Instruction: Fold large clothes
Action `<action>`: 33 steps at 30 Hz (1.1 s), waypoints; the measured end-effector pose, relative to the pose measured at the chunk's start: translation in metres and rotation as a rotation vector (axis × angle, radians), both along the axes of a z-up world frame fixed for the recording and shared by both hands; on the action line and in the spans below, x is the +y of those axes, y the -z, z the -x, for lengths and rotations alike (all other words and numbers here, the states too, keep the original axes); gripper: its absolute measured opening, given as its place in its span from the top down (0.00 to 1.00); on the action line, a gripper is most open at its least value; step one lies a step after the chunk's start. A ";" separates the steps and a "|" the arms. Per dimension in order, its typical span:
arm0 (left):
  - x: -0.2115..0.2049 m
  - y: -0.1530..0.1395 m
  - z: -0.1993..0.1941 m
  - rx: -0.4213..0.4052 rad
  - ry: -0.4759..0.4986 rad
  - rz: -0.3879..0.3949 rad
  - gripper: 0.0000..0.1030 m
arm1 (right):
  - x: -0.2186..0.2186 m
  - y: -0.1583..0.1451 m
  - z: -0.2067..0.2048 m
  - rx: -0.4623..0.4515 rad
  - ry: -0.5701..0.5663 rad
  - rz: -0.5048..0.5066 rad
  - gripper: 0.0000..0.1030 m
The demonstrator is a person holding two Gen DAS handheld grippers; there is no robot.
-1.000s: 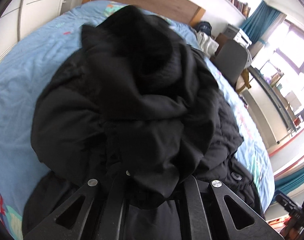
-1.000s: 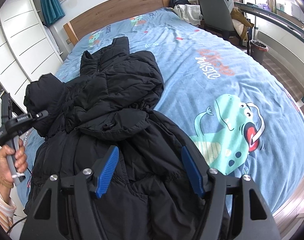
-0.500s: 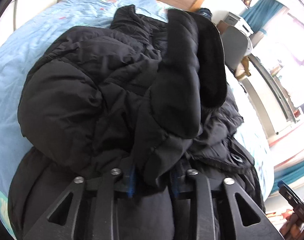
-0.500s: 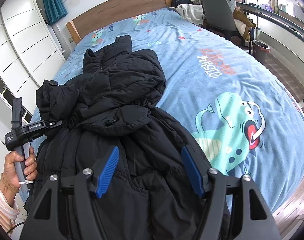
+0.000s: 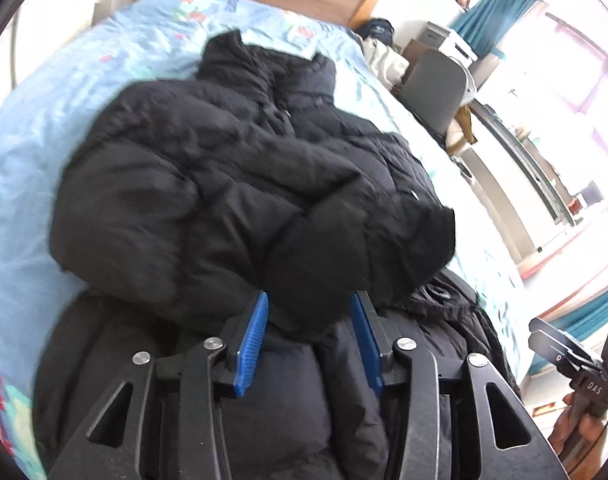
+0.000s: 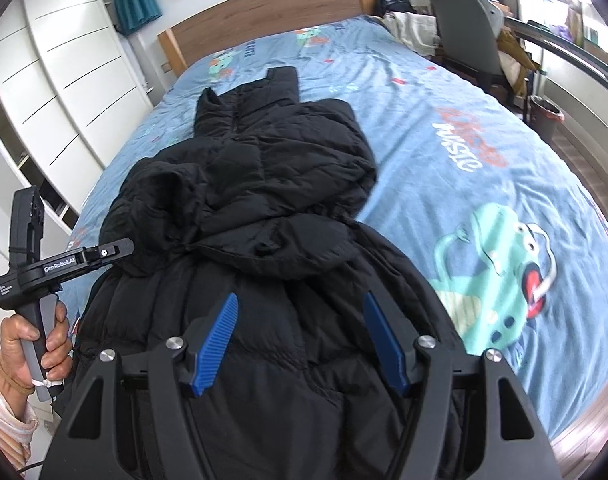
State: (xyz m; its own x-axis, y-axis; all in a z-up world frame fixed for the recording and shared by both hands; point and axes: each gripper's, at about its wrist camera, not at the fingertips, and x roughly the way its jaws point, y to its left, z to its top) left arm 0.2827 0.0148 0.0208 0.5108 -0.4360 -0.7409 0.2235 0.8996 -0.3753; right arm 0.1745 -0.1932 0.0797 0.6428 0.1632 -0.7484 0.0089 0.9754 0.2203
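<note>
**One black coat on the bed, two grippers above it**

One long black quilted puffer coat (image 6: 263, 216) lies spread along a bed with a light blue dinosaur-print cover (image 6: 484, 168). Its collar points toward the wooden headboard (image 6: 263, 16), and both sleeves are folded across the chest. The left sleeve's cuff (image 5: 316, 264) rests on top of the coat's middle.

Two handheld grippers are in view. The left gripper (image 5: 310, 330) has just been opening its jaws; its two blue ribbed pads (image 5: 251, 332) now stand a little apart on either side of the cuff. In the left wrist view the pads do not seem to press on the fabric, so the cuff lies between them, released. In the right wrist view a hand (image 6: 35, 340) in a striped sleeve holds this gripper's grey handle at the coat's left edge.

The right gripper (image 6: 299, 338) hovers over the lower half of the coat with its jaws wide and nothing between its two blue pads (image 6: 217, 344).

One container shows: a small dark waste bin (image 6: 546, 116) with a light liner on the floor beside the bed, its contents too small to tell. One grey chair (image 6: 468, 28) stands near the head of the bed with pale clothing heaped beside it. White cupboard doors (image 6: 63, 72) line the wall on the other side.
</note>
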 end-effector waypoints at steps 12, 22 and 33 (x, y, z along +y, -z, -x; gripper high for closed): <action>0.086 0.006 -0.044 -0.018 -0.187 -0.125 0.55 | 0.131 -0.027 -0.088 -0.075 -0.284 0.052 0.38; 0.088 0.044 -0.069 -0.004 -0.189 -0.151 0.54 | 0.186 0.031 -0.146 0.013 -0.378 0.097 0.38; 0.058 0.059 -0.068 0.026 -0.124 -0.236 0.39 | 0.126 0.080 -0.148 0.096 -0.304 0.116 0.38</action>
State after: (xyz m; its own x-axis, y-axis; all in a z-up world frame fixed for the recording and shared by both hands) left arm 0.3507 0.0724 -0.0385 0.5290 -0.1847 -0.8283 0.0986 0.9828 -0.1561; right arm 0.3229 -0.0676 -0.0008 0.5037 0.2465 -0.8280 -0.2706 0.9552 0.1198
